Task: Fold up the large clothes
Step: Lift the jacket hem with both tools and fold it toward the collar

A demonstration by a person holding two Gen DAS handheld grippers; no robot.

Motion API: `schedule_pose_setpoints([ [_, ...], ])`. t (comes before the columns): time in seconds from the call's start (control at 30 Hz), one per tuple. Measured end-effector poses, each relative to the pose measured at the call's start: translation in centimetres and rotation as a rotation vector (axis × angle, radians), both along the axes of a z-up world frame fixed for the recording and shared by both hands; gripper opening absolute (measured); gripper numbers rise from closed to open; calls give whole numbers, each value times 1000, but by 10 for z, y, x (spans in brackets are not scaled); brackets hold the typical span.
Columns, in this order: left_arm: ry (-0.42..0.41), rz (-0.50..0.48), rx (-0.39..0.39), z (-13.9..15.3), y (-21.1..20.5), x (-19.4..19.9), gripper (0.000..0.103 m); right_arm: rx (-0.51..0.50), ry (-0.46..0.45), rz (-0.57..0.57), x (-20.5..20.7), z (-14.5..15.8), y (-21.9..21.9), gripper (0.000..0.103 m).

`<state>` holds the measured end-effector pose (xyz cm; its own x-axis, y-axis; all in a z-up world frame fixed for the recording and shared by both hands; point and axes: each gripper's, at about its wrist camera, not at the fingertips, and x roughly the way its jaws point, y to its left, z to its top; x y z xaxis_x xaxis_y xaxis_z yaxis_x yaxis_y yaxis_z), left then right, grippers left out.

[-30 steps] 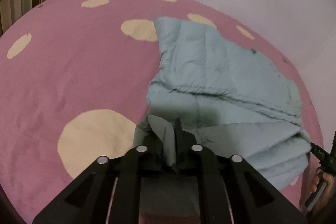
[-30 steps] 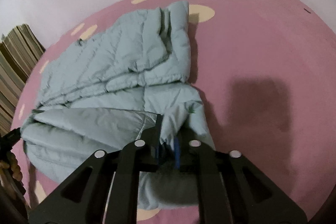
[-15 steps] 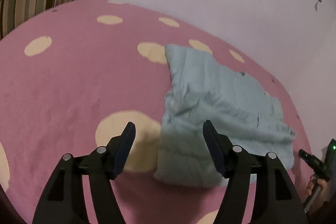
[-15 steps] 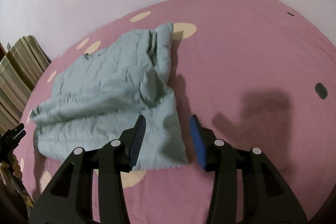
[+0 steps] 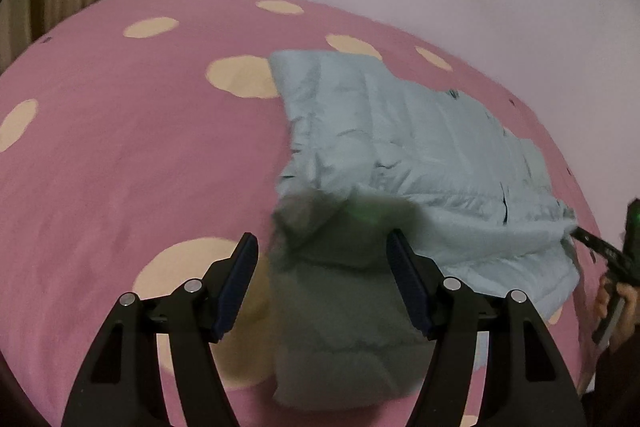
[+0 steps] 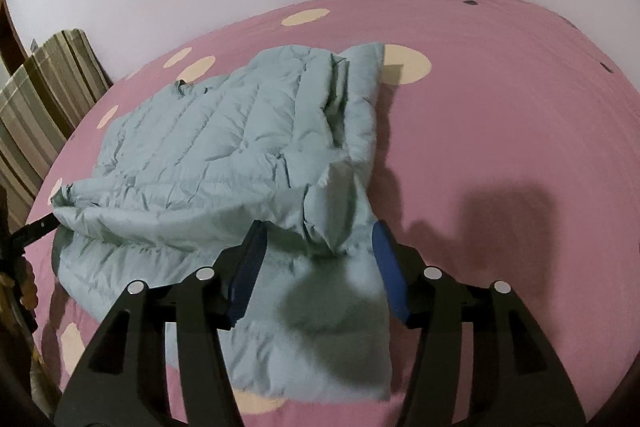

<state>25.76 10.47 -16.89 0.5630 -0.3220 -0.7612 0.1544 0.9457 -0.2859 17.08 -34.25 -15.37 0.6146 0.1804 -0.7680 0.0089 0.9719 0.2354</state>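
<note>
We see a pale blue quilted jacket, puffy and creased, lying folded in layers on the pink spotted bedcover. Our left gripper and right gripper hover above its near edge, fingers spread wide, holding nothing.

Left wrist view: sits behind the left gripper, looks forward and down along its spread fingers, close above the near end of the folded pale-blue jacket on the pink spotted bedcover; wall beyond, right gripper at the far right edge

Right wrist view: sits behind the right gripper, same forward-down angle, close over the jacket's opposite near corner; left gripper at the far left edge

Shared: jacket, bedcover, wall; the two views face roughly the same way from opposite sides
</note>
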Motion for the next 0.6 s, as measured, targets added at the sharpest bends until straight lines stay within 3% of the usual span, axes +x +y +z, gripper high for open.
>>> schedule_pose_setpoints([
  [0.13, 26, -55, 63, -11, -14, 16, 63, 8, 44, 13, 17, -13, 0, 52],
  [0.2, 47, -74, 72, -18, -18, 23, 48, -6, 66, 20, 22, -20, 1, 30],
  [0.4, 0, -67, 128, -15, -25, 19, 11, -40, 61, 33, 22, -28, 6, 6],
  [0.6, -115, -23, 217, 11, -31, -9, 7, -87, -23, 7, -2, -10, 11, 3],
])
